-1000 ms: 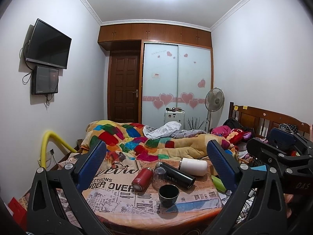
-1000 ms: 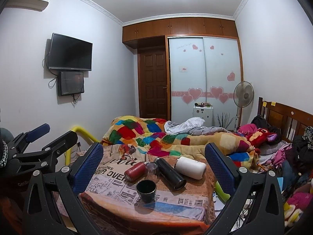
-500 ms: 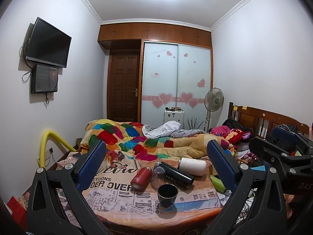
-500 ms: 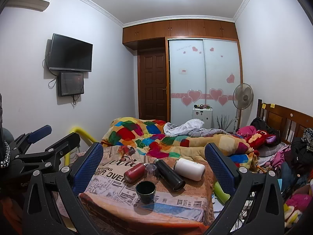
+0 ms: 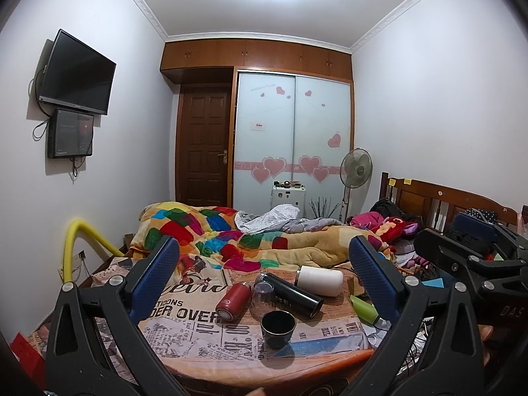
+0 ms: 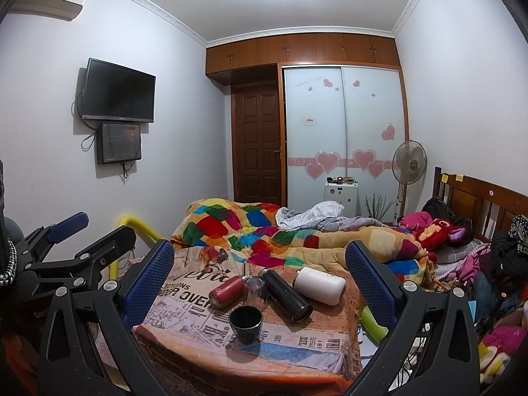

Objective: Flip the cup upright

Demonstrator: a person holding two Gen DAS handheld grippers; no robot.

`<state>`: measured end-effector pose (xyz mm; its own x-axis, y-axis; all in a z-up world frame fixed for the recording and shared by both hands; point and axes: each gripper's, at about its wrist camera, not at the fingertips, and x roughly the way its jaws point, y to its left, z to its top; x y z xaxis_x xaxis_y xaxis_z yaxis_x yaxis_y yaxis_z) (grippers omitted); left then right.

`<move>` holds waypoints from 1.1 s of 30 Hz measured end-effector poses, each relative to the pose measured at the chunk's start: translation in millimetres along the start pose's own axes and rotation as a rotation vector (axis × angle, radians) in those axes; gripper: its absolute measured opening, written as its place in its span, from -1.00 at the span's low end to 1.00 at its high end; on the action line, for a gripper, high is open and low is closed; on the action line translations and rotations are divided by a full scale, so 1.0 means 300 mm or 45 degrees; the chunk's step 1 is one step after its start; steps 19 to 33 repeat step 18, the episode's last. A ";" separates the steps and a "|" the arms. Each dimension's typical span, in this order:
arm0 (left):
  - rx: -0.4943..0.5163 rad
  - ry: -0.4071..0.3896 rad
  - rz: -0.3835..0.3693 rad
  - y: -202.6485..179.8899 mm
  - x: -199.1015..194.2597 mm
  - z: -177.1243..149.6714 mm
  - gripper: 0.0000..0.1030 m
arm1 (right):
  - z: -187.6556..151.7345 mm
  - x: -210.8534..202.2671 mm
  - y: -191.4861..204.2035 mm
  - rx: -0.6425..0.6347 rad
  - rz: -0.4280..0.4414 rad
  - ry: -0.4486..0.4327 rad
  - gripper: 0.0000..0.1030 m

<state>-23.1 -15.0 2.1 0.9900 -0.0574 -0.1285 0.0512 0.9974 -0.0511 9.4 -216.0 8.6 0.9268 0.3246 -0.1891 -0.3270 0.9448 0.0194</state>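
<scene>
A small dark cup stands upright, mouth up, near the front edge of a newspaper-print cloth; it also shows in the right wrist view. Behind it lie a red flask, a black flask and a white flask on their sides, with a clear glass mouth down between them. My left gripper is open and empty, well back from the cups. My right gripper is open and empty too, also held back.
The cloth covers a small table against a bed with a patchwork quilt. A green bottle lies off the table's right side. A yellow padded bar stands at left. Clutter fills the right side.
Both views have tilted up slightly, so the table sits lower in frame. The objects on the table have not moved. Both grippers stay open.
</scene>
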 end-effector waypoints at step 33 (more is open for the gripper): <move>-0.018 0.018 0.012 0.017 0.005 -0.001 1.00 | 0.019 0.015 0.016 0.004 -0.007 0.010 1.00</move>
